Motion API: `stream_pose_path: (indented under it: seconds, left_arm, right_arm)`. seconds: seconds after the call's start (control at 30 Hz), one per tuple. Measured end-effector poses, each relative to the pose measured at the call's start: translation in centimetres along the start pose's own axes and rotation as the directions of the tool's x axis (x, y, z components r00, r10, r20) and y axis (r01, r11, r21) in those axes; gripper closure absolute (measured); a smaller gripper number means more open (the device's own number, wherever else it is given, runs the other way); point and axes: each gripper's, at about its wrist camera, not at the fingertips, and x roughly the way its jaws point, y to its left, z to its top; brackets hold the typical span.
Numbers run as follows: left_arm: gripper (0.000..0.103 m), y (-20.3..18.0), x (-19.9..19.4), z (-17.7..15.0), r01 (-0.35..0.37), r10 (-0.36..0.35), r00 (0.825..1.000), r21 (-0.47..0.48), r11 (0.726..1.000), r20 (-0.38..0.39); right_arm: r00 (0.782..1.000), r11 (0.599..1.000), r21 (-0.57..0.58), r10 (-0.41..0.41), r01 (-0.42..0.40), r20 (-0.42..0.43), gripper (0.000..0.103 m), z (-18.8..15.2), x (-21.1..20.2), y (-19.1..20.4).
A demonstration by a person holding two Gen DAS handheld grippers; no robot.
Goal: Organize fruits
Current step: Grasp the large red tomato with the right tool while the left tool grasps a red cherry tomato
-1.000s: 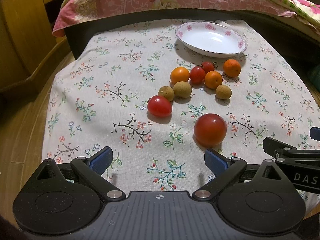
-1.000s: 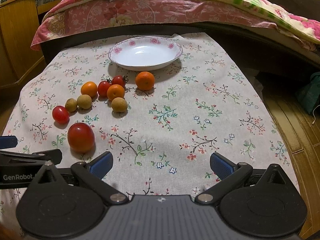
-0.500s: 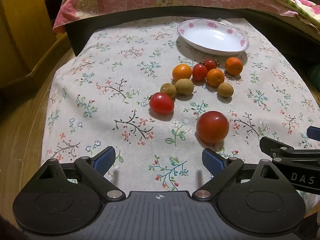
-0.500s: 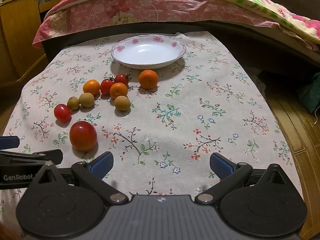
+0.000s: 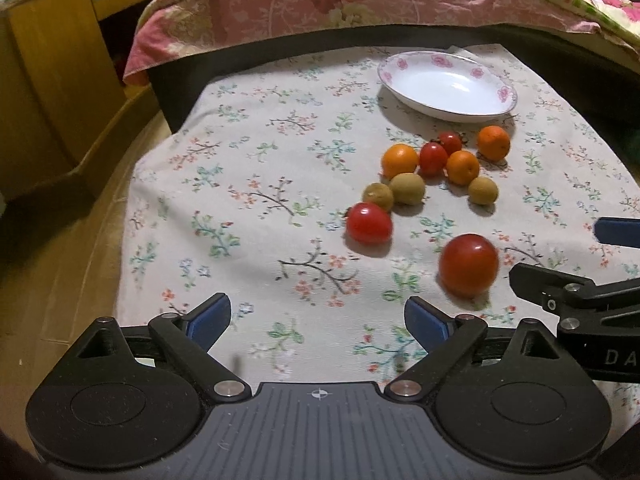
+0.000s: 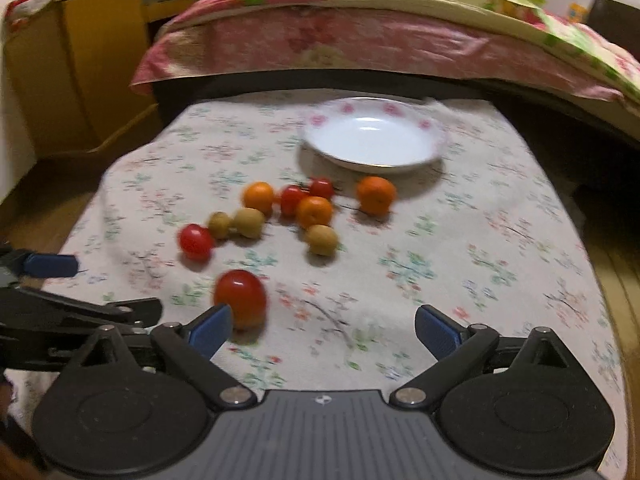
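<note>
Each of the two hand-held grippers, left gripper [image 5: 318, 322] and right gripper [image 6: 322, 326], has a ribbed grey body, matte black linkage arms with round discs and silver screws, blue-padded fingertips, and white lettering along its side.

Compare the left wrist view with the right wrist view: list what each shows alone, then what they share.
Left wrist view only: the left gripper, open over bare tablecloth, with sharp fruit outlines.

Right wrist view only: the right gripper, jaws just closing a little, still open and holding nothing; the large tomato sits beside its left finger; the picture is blurred.

Both: the empty plate, three oranges, three brown fruits, smaller tomatoes, floral tablecloth, bed behind, and part of the other gripper at the frame's side.
</note>
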Motion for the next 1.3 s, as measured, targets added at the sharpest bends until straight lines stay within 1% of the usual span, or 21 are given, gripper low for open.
stream_pose_path:
  seconds: [0.13,0.2,0.23,0.27,0.3,0.33,0.43,0.5,0.53,0.6,0.63,0.73,0.8,0.9,0.93,1.07,1.13,1.17,1.23,1.3]
  left_arm:
    - [0.006,0.8,0.4,-0.2,-0.020,0.020,1.000,0.005,1.000,-0.016]
    - [0.006,1.0,0.5,-0.3,-0.032,0.032,0.999,0.013,0.999,-0.018]
    - [0.006,1.0,0.5,-0.3,-0.040,0.041,0.999,0.019,0.999,-0.017]
    - [0.006,0.9,0.6,-0.4,-0.051,0.051,0.999,0.029,0.998,-0.014]
    - [0.006,0.9,0.7,-0.4,-0.059,0.060,0.998,0.038,0.998,-0.013]
    - [0.006,0.8,0.8,-0.4,-0.066,0.067,0.998,0.045,0.997,-0.013]
    - [0.006,0.9,1.2,-0.5,-0.069,0.070,0.997,0.051,0.996,-0.018]
    - [0.006,1.0,1.5,-0.5,-0.054,0.055,0.998,0.045,0.998,-0.027]
    - [0.006,1.0,1.6,-0.5,-0.047,0.048,0.998,0.044,0.998,-0.028]
    - [0.006,0.8,1.9,-0.4,-0.045,0.046,0.999,0.049,0.998,-0.028]
    - [0.006,0.7,2.0,-0.4,-0.048,0.049,0.998,0.053,0.997,-0.026]
    - [0.006,0.5,2.0,-0.1,-0.036,0.037,0.999,0.055,0.998,-0.018]
    - [0.009,0.2,1.9,0.2,-0.010,0.010,1.000,0.059,0.998,0.001]
    - [0.018,-0.7,1.8,0.8,0.028,-0.030,0.999,0.097,0.995,0.019]
    - [0.023,-1.1,1.8,1.1,0.036,-0.039,0.999,0.115,0.993,0.021]
    - [0.034,-2.0,2.6,2.3,0.087,-0.086,0.996,0.155,0.984,-0.009]
    - [0.035,-2.1,3.0,3.1,0.101,-0.098,0.995,0.140,0.985,-0.026]
    - [0.036,-2.1,3.3,3.6,0.119,-0.116,0.993,0.120,0.986,-0.032]
    - [0.037,-2.5,3.8,4.1,0.145,-0.143,0.989,0.115,0.983,-0.025]
    - [0.044,-3.1,4.6,4.4,0.129,-0.125,0.991,0.150,0.980,-0.039]
  right_arm:
    - [0.997,0.996,-0.042,0.071,-0.072,-0.027,0.016,0.7,0.9,0.9]
    - [0.994,0.993,-0.064,0.099,-0.101,-0.040,0.026,0.9,1.5,1.4]
    - [0.992,0.991,-0.072,0.112,-0.116,-0.050,0.030,1.1,1.8,1.7]
    - [0.991,0.989,-0.076,0.123,-0.128,-0.060,0.036,1.2,2.1,1.9]
    - [0.989,0.987,-0.078,0.131,-0.137,-0.070,0.040,1.4,2.4,2.1]
    - [0.987,0.986,-0.080,0.137,-0.143,-0.082,0.041,1.6,2.9,2.2]
    - [0.981,0.984,-0.076,0.154,-0.163,-0.115,0.047,1.9,4.2,2.2]
    - [0.974,0.978,-0.075,0.183,-0.194,-0.137,0.054,2.0,5.0,2.2]
    - [0.970,0.976,-0.075,0.192,-0.204,-0.151,0.055,2.1,5.4,2.2]
    - [0.966,0.974,-0.087,0.190,-0.207,-0.173,0.062,2.0,5.9,2.5]
    - [0.966,0.973,-0.097,0.192,-0.211,-0.176,0.064,2.0,6.0,2.6]
    - [0.969,0.970,-0.132,0.178,-0.202,-0.173,0.064,1.8,5.9,2.8]
    - [0.968,0.972,-0.119,0.181,-0.204,-0.176,0.064,1.9,6.0,2.3]
    - [0.966,0.976,-0.089,0.182,-0.201,-0.181,0.064,2.3,5.8,1.3]
    - [0.967,0.978,-0.077,0.179,-0.195,-0.180,0.064,2.5,5.6,0.8]
    - [0.968,0.980,-0.050,0.180,-0.191,-0.174,0.064,3.6,4.8,-0.7]
    - [0.969,0.979,-0.052,0.187,-0.197,-0.163,0.064,4.5,4.2,-1.3]
    - [0.970,0.979,-0.056,0.186,-0.197,-0.155,0.064,4.8,3.8,-1.6]
    - [0.973,0.980,-0.050,0.185,-0.194,-0.141,0.064,5.5,3.3,-2.4]
    - [0.973,0.980,-0.035,0.192,-0.198,-0.126,0.064,5.8,3.1,-3.2]
